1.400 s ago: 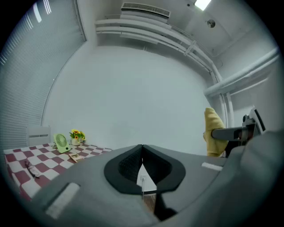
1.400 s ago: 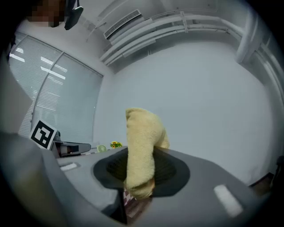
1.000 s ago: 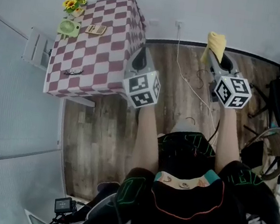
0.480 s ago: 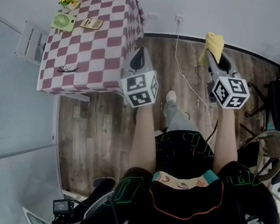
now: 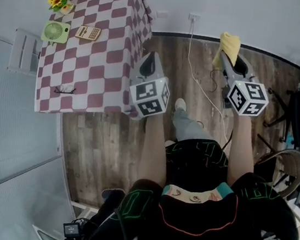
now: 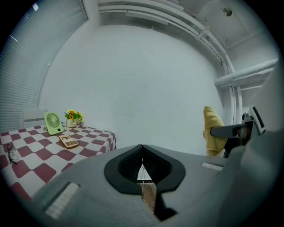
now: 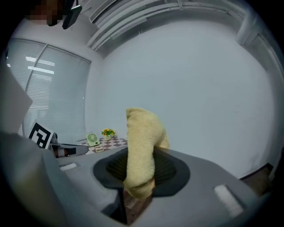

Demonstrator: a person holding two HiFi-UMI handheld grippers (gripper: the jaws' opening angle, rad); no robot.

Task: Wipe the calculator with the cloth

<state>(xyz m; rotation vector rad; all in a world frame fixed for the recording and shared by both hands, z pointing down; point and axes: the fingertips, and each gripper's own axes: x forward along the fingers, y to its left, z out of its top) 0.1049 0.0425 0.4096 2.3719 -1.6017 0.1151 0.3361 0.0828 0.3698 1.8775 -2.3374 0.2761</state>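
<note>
- While the task looks to be at the approach step, the right tool [image 7: 138, 179] is clamped on the yellow cloth [image 7: 142, 142], which stands up between its jaws
- Left tool [image 6: 142, 165]: jaws together, nothing between them
- Calculator [image 5: 88, 32] lies on the checked desk [image 5: 90, 75], at about ten o'clock from both tools in the head view and well apart from them, just beside a green fan [image 5: 55, 32]
- Next move, I judge: get close to the desk and lower the cloth flat onto the calculator, the left tool free to steady it
</note>
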